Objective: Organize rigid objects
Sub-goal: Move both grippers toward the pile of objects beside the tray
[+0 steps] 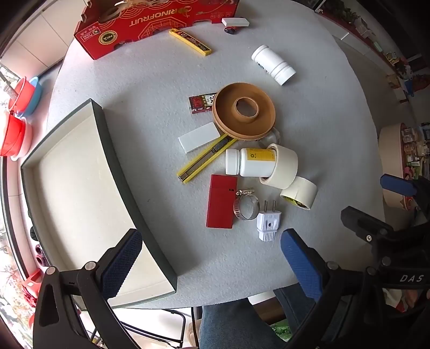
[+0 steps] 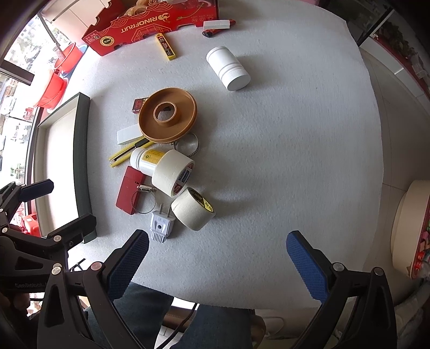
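Note:
A pile of small objects lies mid-table: a brown ring dish (image 1: 244, 111) (image 2: 168, 115), a white pill bottle (image 1: 250, 162) (image 2: 146, 160) pushed into a tape roll (image 1: 283, 166) (image 2: 172, 171), a second tape roll (image 1: 298, 192) (image 2: 193, 208), a red flat case (image 1: 221, 205) (image 2: 129, 193), a hose clamp (image 1: 247, 205), a white plug (image 1: 268, 221) (image 2: 161, 224), and a yellow utility knife (image 1: 205, 158). An empty dark-rimmed tray (image 1: 113, 163) (image 2: 82, 150) sits left. My left gripper (image 1: 212, 264) is open and empty near the tray's corner. My right gripper (image 2: 217, 264) is open and empty at the near table edge.
A white canister (image 1: 274, 65) (image 2: 228, 68) lies apart at the back. A red fruit box (image 1: 150, 24) (image 2: 150, 22), a yellow blade case (image 1: 190, 41) and a lighter (image 2: 212, 32) sit at the far edge. Red basins (image 1: 16, 118) stand off-table left.

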